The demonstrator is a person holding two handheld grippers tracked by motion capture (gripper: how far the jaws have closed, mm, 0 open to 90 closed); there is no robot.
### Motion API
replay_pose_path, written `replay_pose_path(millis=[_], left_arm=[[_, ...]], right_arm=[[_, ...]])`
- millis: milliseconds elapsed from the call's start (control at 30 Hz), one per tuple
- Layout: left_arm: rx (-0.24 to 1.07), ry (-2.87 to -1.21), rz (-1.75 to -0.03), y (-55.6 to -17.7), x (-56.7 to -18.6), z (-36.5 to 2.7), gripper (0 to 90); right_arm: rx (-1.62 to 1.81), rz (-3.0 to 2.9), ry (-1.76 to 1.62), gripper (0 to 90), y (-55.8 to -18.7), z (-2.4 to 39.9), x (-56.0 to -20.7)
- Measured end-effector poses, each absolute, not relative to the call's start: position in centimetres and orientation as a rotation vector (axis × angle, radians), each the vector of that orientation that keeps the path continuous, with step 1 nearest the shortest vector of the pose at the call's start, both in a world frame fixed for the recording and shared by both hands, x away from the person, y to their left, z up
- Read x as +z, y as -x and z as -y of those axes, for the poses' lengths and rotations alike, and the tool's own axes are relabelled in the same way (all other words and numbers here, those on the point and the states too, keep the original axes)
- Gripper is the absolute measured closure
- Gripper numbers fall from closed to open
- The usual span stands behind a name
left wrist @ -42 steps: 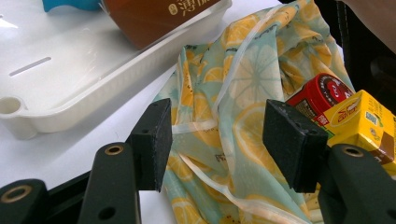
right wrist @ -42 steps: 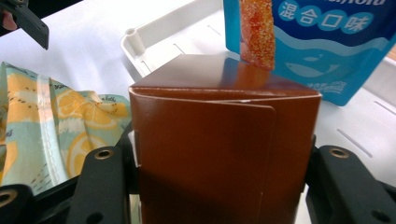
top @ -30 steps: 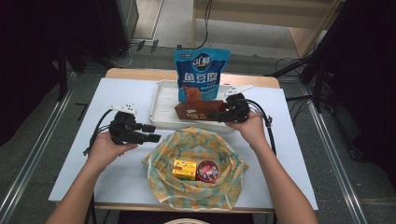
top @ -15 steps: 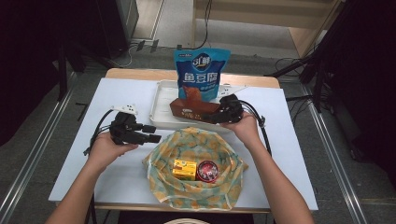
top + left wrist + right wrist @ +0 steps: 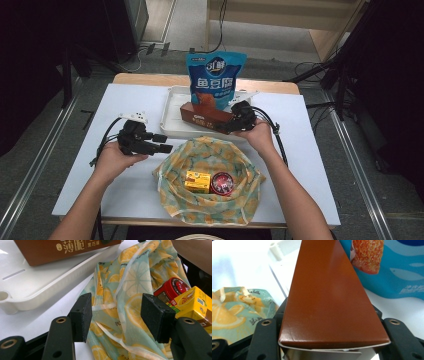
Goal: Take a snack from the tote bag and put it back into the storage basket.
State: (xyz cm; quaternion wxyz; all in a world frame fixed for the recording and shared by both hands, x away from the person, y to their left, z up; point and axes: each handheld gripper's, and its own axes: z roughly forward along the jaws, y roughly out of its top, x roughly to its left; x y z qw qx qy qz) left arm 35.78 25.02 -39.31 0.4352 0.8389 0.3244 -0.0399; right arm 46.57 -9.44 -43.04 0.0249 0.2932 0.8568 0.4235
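Note:
My right gripper (image 5: 228,123) is shut on the right end of a long brown box (image 5: 205,116), which lies across the front part of a white tray (image 5: 172,120). In the right gripper view the brown box (image 5: 329,297) runs away from me between both jaws of my right gripper (image 5: 328,315). Whether its far end touches the tray I cannot tell. My left gripper (image 5: 164,143) stands open just left of a lemon-print fabric bag (image 5: 212,150). In the left gripper view, my left gripper (image 5: 116,312) frames the bag's cloth (image 5: 130,290) without touching it.
Inside the bag lie a yellow carton (image 5: 197,181) and a red-lidded can (image 5: 222,182). A blue snack pouch (image 5: 215,82) stands upright at the back of the tray. Both cables trail over the white tabletop (image 5: 125,100).
My right gripper has carried the brown box a little to the left and lower over the tray. The left gripper has stayed where it was.

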Motion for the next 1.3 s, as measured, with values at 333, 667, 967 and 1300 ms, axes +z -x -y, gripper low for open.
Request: replay_pose_path(millis=[333,667,967,1300], left_arm=[[-0.096,-2.086,-0.808,-35.8,-39.3,-25.1,43.1],[-0.097,-2.094,-0.806,-35.8,-39.4,-25.0,43.1],[-0.095,-2.089,-0.808,-35.8,-39.3,-25.1,43.1],[-0.098,-2.091,-0.807,-35.8,-39.4,-25.0,43.1]], right_arm=[[1.288,-2.666,-0.887,43.3,-46.9,8.9,-44.0],[1.320,-2.665,-0.927,42.3,-47.6,9.3,-44.4],[1.296,-2.661,-0.945,40.7,-47.9,9.7,-44.5],[1.266,-2.661,-0.949,38.4,-48.1,10.2,-44.6]])
